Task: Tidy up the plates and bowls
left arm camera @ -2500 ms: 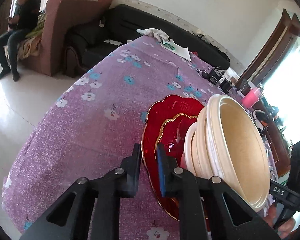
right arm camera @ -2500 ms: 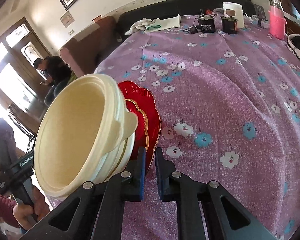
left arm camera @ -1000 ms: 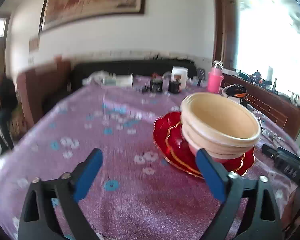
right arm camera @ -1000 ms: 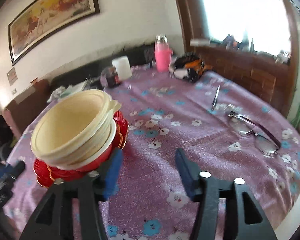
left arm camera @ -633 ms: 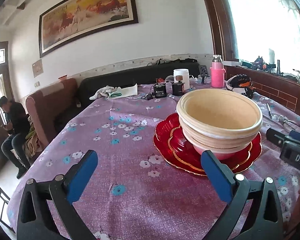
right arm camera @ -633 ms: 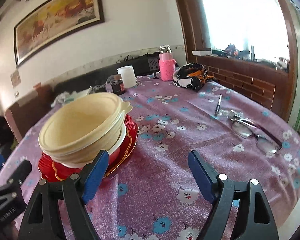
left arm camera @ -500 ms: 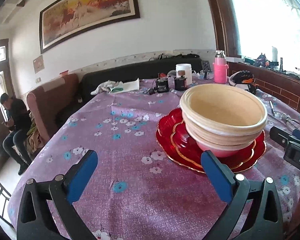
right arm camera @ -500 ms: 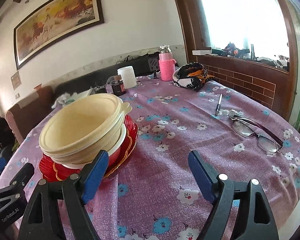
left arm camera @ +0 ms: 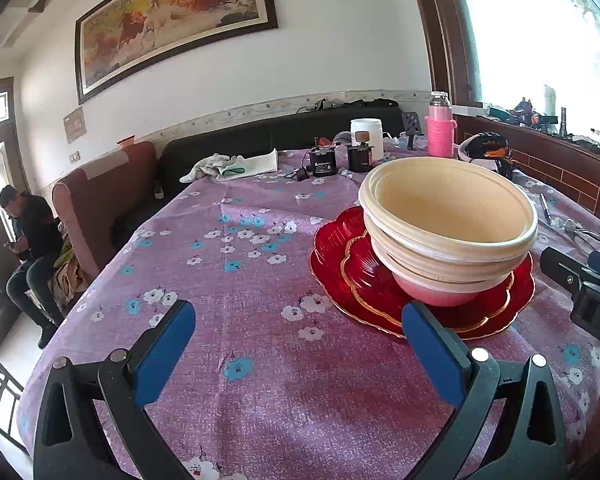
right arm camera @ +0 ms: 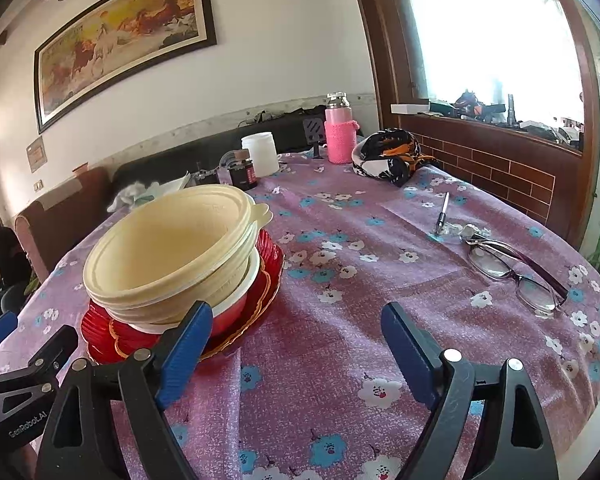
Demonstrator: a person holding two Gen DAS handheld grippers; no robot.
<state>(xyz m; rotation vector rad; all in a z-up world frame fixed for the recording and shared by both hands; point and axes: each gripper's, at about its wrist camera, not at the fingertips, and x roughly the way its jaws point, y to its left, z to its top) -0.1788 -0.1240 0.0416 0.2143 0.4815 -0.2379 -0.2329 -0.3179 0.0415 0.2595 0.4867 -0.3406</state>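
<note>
two grippers, left gripper (left arm camera: 298, 334) and right gripper (right arm camera: 296, 332), fingers spread wide and empty, right just opening, cream bowls (left arm camera: 448, 216) stacked on red plates (left arm camera: 332, 248), purple worktop (left arm camera: 240, 280)

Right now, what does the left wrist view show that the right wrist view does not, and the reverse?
Only the left wrist view shows the open left claw over bare cloth. Only the right wrist view shows the glasses, the pen and the open right claw, whose jaws have just been opening with nothing between them. Both show the cream bowls stacked on the red plates, and the pink bottle.
</note>
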